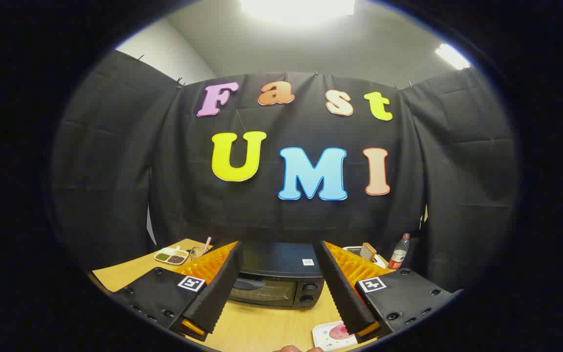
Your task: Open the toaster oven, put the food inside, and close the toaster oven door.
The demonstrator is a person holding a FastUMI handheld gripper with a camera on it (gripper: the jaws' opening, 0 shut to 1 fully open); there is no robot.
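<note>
A black toaster oven (276,278) stands on the wooden table (257,327), beyond my fingers and framed between them, its glass door closed. Two dials sit on its right side. My gripper (281,313) is open, held above the table in front of the oven, with nothing between its fingers. A white plate (333,335) with a pink piece of food lies on the table just under the right finger (345,293). A slice of bread (368,251) sits on a tray behind the right finger.
A divided white dish (171,255) with dark grains and a small wire basket (196,252) stand at the oven's left. A plastic bottle (399,253) with a red cap stands at its right. A fingertip (291,348) of a person shows below the plate.
</note>
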